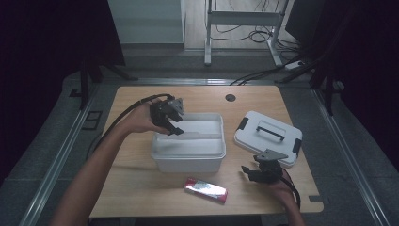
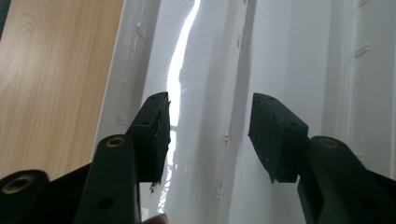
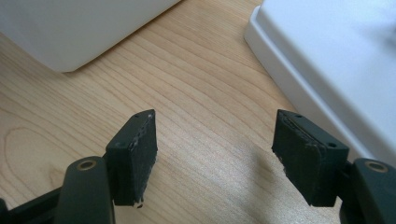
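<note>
Wooden table (image 1: 141,179): both hand-held grippers (image 1: 170,123) released, left over empty white bin (image 1: 188,157).

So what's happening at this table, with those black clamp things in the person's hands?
A person sits at a wooden table with a hand-held gripper in each hand. The left gripper hangs open over the far left corner of an open white plastic box, holding nothing. The right gripper is also open and empty, low over the table beside the box's lid, which lies to the right with its handle up. A red shiny packet lies untouched in front of the box.
</note>
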`<state>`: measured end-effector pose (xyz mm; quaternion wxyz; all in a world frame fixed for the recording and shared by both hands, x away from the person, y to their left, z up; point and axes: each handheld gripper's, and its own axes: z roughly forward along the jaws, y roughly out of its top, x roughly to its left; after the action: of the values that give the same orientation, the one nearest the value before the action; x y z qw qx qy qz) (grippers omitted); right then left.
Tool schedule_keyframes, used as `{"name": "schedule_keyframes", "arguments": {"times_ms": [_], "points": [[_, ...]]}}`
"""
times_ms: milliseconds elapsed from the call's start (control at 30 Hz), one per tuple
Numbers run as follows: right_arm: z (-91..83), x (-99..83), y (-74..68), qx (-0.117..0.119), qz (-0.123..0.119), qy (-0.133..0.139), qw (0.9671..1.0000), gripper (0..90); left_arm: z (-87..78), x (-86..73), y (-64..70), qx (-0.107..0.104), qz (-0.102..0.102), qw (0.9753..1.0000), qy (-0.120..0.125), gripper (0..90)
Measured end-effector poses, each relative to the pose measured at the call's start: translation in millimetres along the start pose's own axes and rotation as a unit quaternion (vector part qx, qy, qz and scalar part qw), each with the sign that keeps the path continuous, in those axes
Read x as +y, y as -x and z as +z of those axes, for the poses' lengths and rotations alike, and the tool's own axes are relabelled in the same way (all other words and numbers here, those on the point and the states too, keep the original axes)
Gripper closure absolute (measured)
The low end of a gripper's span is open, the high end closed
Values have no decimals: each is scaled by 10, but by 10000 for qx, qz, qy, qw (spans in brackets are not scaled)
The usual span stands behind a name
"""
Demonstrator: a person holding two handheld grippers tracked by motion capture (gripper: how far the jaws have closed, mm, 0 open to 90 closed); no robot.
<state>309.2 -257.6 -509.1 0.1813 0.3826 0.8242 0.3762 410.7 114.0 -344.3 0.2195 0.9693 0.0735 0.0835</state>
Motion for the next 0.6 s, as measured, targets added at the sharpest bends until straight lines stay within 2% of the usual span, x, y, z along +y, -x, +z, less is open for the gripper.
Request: {"name": "schedule_keyframes", "arguments": {"times_ms": [200,233,600], "points": [[9,-3,-4,-13,-16,-18,10000,310,42,82,23,-86,93,9999,-84,526],[9,-3,-4,-13,-16,-18,10000,310,45,92,18,-104,161,9997,-145,526],[20,-8,-1,-10,-32,-54,10000,310,136,129,8,-268,194,9990,-294,569]]}}
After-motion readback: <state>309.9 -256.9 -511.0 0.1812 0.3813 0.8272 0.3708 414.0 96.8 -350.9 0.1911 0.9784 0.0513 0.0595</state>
